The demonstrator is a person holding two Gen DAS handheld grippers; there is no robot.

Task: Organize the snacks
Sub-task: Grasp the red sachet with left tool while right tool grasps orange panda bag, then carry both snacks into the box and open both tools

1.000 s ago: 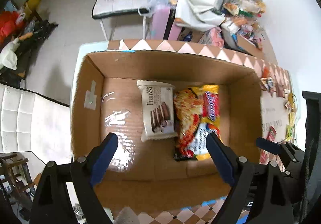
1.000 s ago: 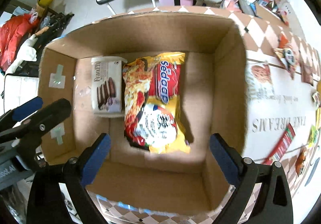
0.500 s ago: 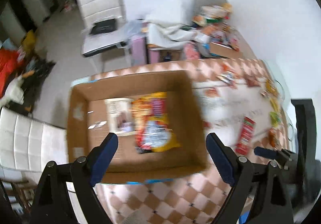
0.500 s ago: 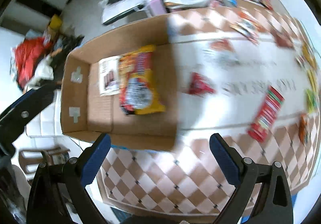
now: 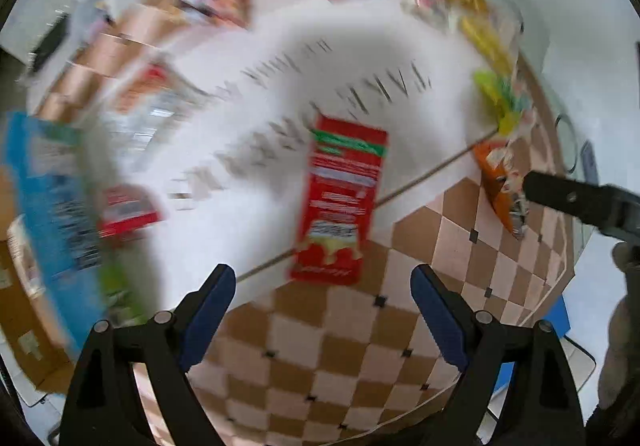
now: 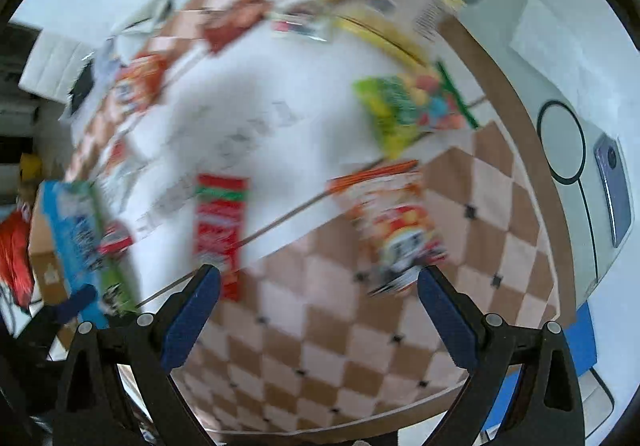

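A: Snacks lie scattered over the tablecloth, and both views are smeared by motion. The left gripper has its blue-padded fingers spread wide with nothing between them; the red packet lies flat on the cloth just ahead of them.

B: And the right gripper?

A: It is likewise spread apart and empty. The orange bag lies just in front of its right finger, and the same red packet sits by its left finger. A green-and-yellow bag rests farther off.

B: How would the red packet handle?

A: It looks like a long, flat, glossy wrapper, probably light and fairly stiff along its length. A hold across the narrow width, near the middle, seems best; the film may be slippery, and lying flush on the cloth it could be hard to get a finger under.

B: The orange bag?

A: It looks like a puffed foil pouch, soft and crushable by the look of it. Pinching a crimped end seam would likely spare the contents.

B: Where do they go?

A: The cardboard box shows at the left edge, beside a blue box too blurred to read.
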